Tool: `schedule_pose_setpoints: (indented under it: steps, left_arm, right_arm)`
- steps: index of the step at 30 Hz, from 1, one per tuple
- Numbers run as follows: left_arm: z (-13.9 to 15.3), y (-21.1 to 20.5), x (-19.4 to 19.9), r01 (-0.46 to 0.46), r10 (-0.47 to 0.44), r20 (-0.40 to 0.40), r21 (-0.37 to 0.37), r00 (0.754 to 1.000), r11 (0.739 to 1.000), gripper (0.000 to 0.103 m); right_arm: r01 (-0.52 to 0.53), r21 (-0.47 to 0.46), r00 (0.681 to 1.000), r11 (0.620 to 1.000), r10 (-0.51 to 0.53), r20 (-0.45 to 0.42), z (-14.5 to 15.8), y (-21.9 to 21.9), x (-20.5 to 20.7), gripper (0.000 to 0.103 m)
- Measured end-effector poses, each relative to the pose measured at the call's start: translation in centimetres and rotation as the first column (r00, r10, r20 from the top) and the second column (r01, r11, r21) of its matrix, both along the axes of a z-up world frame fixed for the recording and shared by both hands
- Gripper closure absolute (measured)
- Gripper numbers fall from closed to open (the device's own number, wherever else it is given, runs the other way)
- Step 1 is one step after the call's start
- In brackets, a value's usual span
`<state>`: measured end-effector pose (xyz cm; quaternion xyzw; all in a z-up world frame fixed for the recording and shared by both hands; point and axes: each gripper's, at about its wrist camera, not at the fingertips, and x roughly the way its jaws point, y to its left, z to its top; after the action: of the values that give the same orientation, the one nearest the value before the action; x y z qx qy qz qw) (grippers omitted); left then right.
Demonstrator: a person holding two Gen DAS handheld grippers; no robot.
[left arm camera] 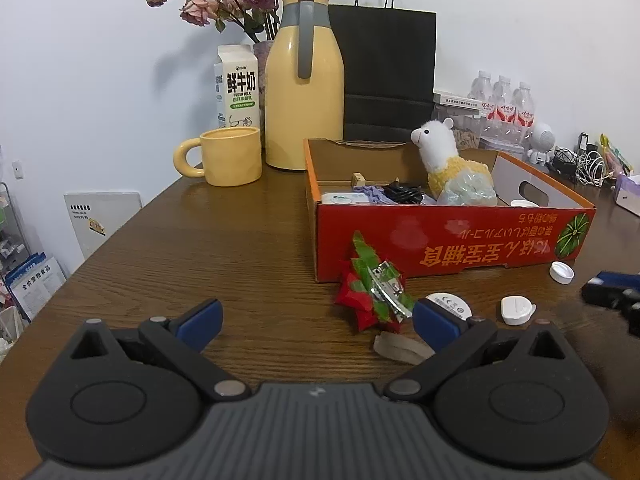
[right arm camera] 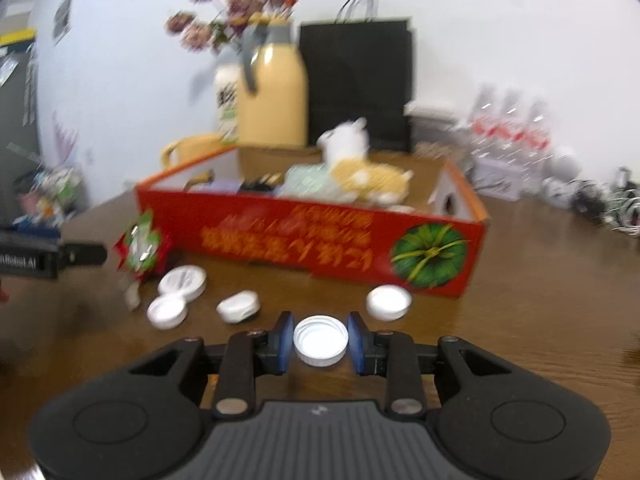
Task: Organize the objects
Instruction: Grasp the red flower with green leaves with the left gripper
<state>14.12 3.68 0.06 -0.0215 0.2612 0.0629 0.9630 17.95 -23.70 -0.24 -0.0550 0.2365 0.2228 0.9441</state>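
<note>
Five white lids lay on the wooden table point(right arm camera: 540, 300) before the red box point(right arm camera: 320, 240). The right gripper point(right arm camera: 320, 338) had clamped one white ribbed cap point(right arm camera: 320, 340), hollow side up. The left gripper point(left arm camera: 318, 320) stood wide open over the table, empty.

A plain white wall point(left arm camera: 100, 60) runs behind a dark brown wooden table point(left arm camera: 180, 248) with a clear grain. At the back of the table stand a yellow jug point(left arm camera: 304, 92), a milk carton point(left arm camera: 238, 88), a yellow mug point(left arm camera: 228, 156) and a vase of dried roses point(left arm camera: 240, 0), the flowers casting soft shadows on the wall. A black paper bag point(left arm camera: 388, 76) leans against the wall beside the jug. Further right are water bottles point(left arm camera: 504, 104) and a tangle of cables point(left arm camera: 580, 164). Left of the table, lower down, a white board point(left arm camera: 104, 220) leans on the wall near stacked packets point(left arm camera: 32, 284). The light is even and indoor.
</note>
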Motion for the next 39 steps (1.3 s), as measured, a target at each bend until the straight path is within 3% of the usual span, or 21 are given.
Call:
schedule_pose_setpoints:
  steps: [6, 19, 21, 22, 24, 25, 39]
  left_arm:
    - [-0.1, -0.8, 1.8, 0.001, -0.001, -0.014, 0.005, 1.000, 1.000, 0.000]
    - [-1.0, -1.2, 5.9, -0.038, 0.033, -0.098, -0.049, 0.995, 0.998, 0.000]
    - [-0.9, -1.4, 5.9, -0.026, 0.021, -0.089, -0.051, 0.996, 0.998, 0.007]
    - [-0.9, -1.6, 5.9, -0.020, 0.016, -0.086, -0.049, 0.996, 0.999, 0.016]
    - [-1.1, -1.9, 5.9, -0.010, 0.005, -0.094, -0.050, 0.996, 0.999, 0.040]
    - [-1.2, -2.0, 5.9, -0.006, 0.000, -0.101, -0.054, 0.995, 0.999, 0.058]
    - [1.6, -2.7, 2.4, 0.036, -0.033, 0.055, -0.056, 0.998, 0.998, 0.061]
  right_arm:
    - [0.086, 0.045, 0.992, 0.995, -0.090, 0.091, 0.6, -1.2, -1.0, 0.076]
    - [0.087, 0.045, 0.991, 0.995, -0.091, 0.098, 0.8, -1.5, -1.1, 0.076]
    - [0.087, 0.045, 0.991, 0.995, -0.091, 0.098, 0.8, -1.5, -1.1, 0.076]
    - [0.087, 0.045, 0.991, 0.995, -0.091, 0.098, 0.8, -1.5, -1.1, 0.076]
    - [0.087, 0.044, 0.991, 0.995, -0.091, 0.098, 0.8, -1.5, -1.2, 0.076]
    - [0.087, 0.045, 0.991, 0.995, -0.091, 0.098, 0.8, -1.4, -1.2, 0.076]
    - [0.079, 0.043, 0.989, 0.996, -0.084, 0.123, 0.9, -1.2, -1.4, 0.076]
